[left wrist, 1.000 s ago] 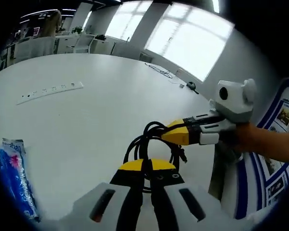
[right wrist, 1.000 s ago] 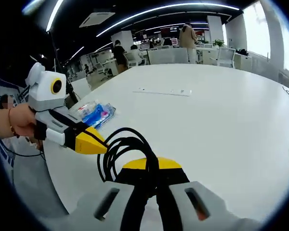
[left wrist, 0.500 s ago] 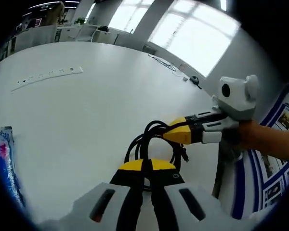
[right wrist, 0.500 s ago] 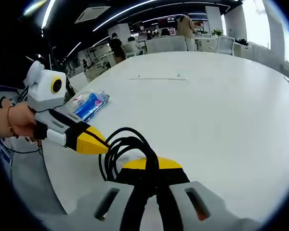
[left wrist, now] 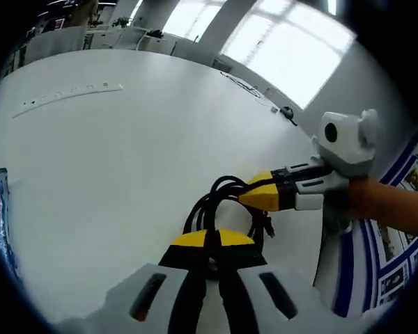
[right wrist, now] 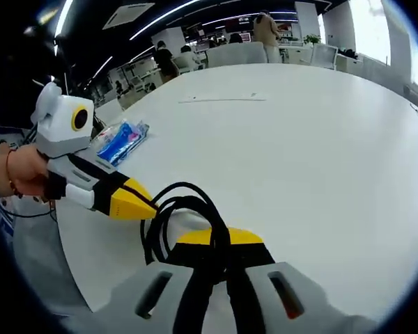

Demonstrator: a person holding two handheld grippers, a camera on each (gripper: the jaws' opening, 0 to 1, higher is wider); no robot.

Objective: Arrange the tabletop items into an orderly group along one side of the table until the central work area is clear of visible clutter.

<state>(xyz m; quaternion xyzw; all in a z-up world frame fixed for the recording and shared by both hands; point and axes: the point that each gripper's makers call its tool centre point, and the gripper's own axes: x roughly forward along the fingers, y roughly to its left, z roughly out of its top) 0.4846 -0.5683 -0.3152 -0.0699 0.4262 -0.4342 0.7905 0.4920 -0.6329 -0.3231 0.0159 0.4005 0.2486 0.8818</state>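
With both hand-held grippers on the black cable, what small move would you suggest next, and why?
Probably carry the coiled black cable toward the blue packet near the table's edge. Both the right hand-held gripper and left hand-held gripper appear shut on it.

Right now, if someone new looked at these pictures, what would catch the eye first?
The black cable, coiled in loops near the table edge, with both grippers shut on it: the right gripper at the bottom of its view, the left gripper coming in from the left. Next, the blue packet lying farther along the white table, then the white power strip toward the far side.
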